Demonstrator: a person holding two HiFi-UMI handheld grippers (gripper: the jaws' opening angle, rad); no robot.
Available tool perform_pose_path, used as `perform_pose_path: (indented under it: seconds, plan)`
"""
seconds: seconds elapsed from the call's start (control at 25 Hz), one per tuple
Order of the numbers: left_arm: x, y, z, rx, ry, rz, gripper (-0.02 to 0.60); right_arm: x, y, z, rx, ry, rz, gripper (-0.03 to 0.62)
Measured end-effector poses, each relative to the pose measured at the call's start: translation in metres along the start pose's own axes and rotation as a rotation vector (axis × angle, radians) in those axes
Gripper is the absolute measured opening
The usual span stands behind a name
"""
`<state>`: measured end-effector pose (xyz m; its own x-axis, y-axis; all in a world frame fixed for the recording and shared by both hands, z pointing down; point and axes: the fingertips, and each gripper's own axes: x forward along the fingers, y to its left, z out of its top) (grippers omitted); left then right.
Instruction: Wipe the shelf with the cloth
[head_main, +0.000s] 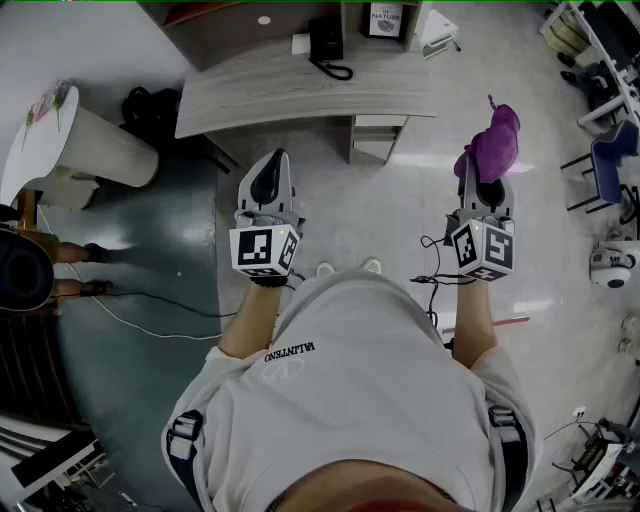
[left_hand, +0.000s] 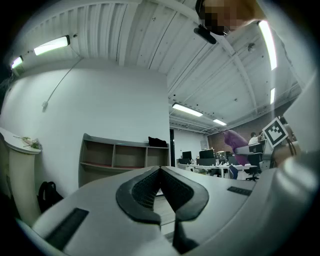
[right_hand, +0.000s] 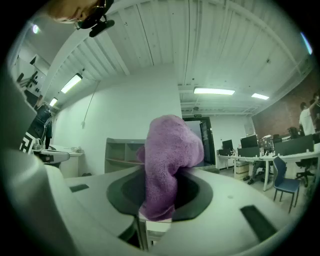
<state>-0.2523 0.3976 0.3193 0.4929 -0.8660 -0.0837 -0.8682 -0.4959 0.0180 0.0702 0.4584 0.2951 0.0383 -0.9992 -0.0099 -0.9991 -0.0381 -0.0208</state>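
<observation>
So, the cloth (right_hand: 167, 160) is up in the air: a purple wad pinched in your right tool (head_main: 483, 185), jaws clamped on its lower end while the rest bulges above them. It touches nothing but that tool. The shelf (left_hand: 120, 157) stands ahead across open floor (head_main: 400, 210), backed against the white wall (left_hand: 115, 100), and neither tool is anywhere near it. By my read, the pick-up is done and the wiping has not begun. You have the walk up, the reach onto a board and every stroke left to do. Your left tool (left_hand: 160, 192) is pressed together, pads meeting at the tips with nothing between them, so it carries nothing. Pose now: you stand upright with both tools held out in front of your chest, elbows bent. The tools sit side by side, well apart and at about the same height, both aimed forward toward the shelf. The cloth rides on the right, clear of your body.
</observation>
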Motion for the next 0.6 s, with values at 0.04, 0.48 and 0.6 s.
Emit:
perform_pose_path:
  seconds: [0.04,0.48,0.6]
  plan:
    - [0.001,-0.002,0.000,0.001,-0.002,-0.002,0.002,0.001,-0.001,0.000,-0.001,-0.002,-0.001,0.101]
    - [0.012,-0.013,-0.008,-0.006,0.025,-0.014,0.002,0.006,-0.011,-0.010,0.020,0.031,0.009,0.103]
    - [0.017,-0.017,-0.011,-0.005,0.030,-0.007,0.002,0.007,-0.016,-0.015,0.014,0.046,0.012,0.103]
